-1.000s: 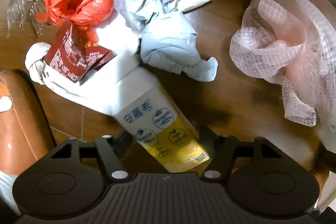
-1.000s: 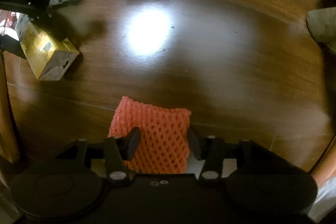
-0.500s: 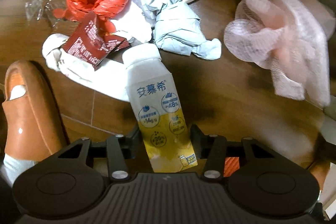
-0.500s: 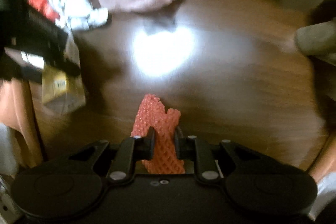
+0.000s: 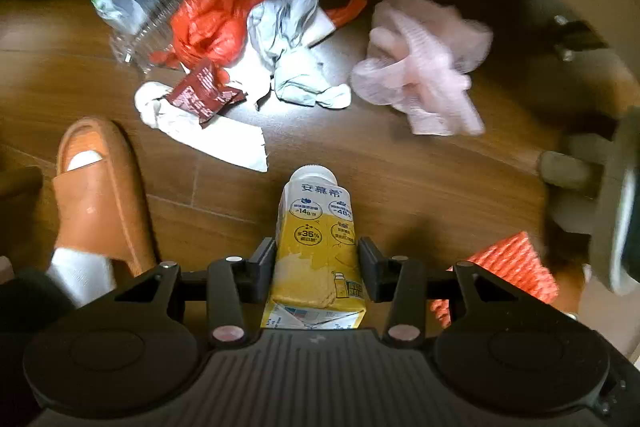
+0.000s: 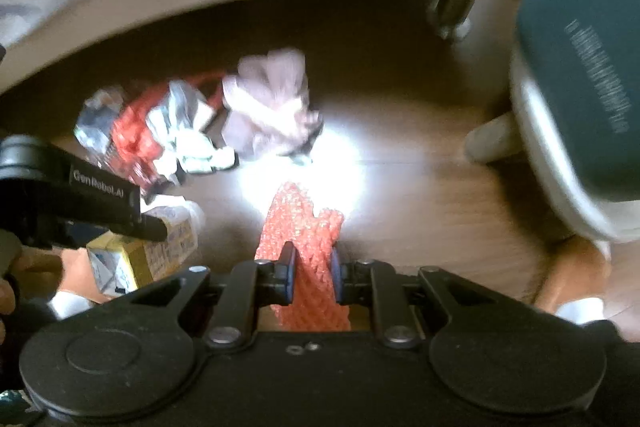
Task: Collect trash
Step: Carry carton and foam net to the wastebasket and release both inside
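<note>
1. 2 pieces of trash are off the floor (image 5: 400, 187) now, both lying on it a second ago; the pile near the sofa's edge remains.
2. The yogurt carton (image 5: 318, 247) hangs in the left gripper (image 5: 318, 269), whose fingers are closing, pressed on its yellow sides.
3. The orange foam net (image 6: 306, 247) sits squeezed flat in the right gripper (image 6: 312, 277), fingers clenched on it.
4. Judged: both lifts succeeded; a bin comes next, then the pink mesh (image 5: 424, 67).

Dim, floor glare, blurred edges
</note>
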Tool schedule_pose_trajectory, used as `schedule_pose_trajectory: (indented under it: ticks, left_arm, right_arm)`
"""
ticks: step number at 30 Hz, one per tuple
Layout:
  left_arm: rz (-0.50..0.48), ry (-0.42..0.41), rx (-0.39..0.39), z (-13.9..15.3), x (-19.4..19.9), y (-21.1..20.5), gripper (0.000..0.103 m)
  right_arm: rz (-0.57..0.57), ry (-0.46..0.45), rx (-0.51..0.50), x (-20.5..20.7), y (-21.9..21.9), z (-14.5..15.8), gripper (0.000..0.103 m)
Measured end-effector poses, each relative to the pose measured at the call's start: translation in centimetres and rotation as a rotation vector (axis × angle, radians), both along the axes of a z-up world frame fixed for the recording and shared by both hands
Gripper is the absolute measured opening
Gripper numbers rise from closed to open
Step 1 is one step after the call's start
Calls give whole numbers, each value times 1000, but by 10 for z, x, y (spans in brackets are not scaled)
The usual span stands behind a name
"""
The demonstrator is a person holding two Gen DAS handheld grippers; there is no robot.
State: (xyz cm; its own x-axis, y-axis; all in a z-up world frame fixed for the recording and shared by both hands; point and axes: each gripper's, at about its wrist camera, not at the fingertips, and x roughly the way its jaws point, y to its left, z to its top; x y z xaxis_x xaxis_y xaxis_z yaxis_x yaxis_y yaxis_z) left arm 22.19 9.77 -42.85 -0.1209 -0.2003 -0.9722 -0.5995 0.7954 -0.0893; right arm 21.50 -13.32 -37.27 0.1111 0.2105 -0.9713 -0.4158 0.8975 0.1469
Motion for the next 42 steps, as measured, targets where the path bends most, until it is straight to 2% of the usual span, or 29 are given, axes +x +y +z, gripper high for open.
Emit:
schedule_pose_trajectory:
  ticks: [6, 13, 18, 27, 33, 39, 42]
  left_arm:
    - [-11, -90, 8, 67, -8, -10, 43]
    - [-48, -239, 8, 153, -18, -29, 43]
    - [-42, -340, -16, 206, -18, -46, 43]
    - [-123, -557, -61, 310, 4, -100, 43]
    - [-204, -680, -73, 373, 34, -146, 43]
    - [-310, -775, -70, 419, 68, -205, 43]
    - [-366, -796, -80, 425, 85, -236, 43]
  right_arm:
    - [-41, -88, 77, -10, -27, 73, 17]
    - [-49, -215, 148, -31, -65, 158, 17]
    - [-77, -306, 185, -36, -97, 209, 17]
    - [-153, -476, 227, -22, -154, 286, 17]
    - [-219, -580, 212, 6, -188, 314, 17]
    - [-308, -577, 199, 32, -227, 313, 17]
    - [-340, -569, 185, 44, -239, 306, 17]
